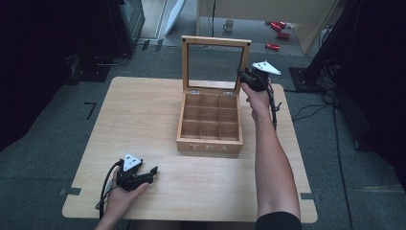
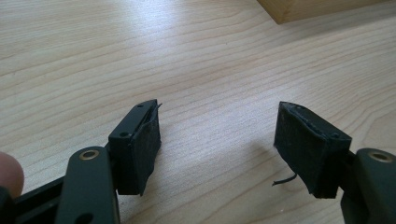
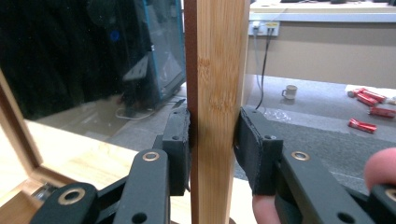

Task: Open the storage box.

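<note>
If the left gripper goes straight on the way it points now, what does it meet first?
Probably the tea box. The left gripper is open over bare table, and a corner of the box lies ahead at upper right. Depth is unclear, so it may pass beside that corner.

Matt wood box (image 1: 209, 143), table (image 1: 143, 110).

Your left hand's black two-jaw gripper (image 1: 154, 170) rests low, jaws spread apart; your right hand's black two-jaw gripper (image 1: 241, 73), arm extended, is clamped.

My worktop (image 1: 143, 115) is pale wood. A wooden tea box (image 1: 209, 139) sits on it, near the middle. Its lid is open.
</note>
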`<state>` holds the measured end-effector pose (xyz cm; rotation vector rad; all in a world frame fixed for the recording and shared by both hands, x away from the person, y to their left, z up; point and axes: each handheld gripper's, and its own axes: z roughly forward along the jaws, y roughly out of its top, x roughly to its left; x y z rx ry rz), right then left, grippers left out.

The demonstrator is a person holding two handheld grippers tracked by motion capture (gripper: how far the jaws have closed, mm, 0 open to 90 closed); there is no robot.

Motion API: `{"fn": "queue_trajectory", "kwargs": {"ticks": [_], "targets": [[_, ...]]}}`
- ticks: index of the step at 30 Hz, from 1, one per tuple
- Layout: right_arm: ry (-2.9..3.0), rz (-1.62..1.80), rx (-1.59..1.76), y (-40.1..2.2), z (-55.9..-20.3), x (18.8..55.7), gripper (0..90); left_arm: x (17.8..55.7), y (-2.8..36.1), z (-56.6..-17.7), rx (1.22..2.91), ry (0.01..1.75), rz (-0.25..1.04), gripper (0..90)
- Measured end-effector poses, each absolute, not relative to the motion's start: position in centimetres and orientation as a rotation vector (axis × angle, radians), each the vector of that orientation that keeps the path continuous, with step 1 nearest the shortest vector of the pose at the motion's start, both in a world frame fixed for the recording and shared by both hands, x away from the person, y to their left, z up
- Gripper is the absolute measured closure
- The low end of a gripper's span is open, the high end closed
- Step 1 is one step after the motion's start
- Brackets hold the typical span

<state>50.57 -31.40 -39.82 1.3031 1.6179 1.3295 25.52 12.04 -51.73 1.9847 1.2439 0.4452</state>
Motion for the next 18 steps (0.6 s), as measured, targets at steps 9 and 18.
{"fn": "queue_trajectory", "kwargs": {"ticks": [9,18], "targets": [[1.567,1.314,1.364,-30.9,-40.1,51.5,66.6,25.5,12.0,-51.7,1.987,1.243,0.447,31.9],[1.532,1.375,1.440,-30.8,-39.9,51.7,57.8,25.5,12.0,-51.7,1.990,1.242,0.447,31.8]]}}
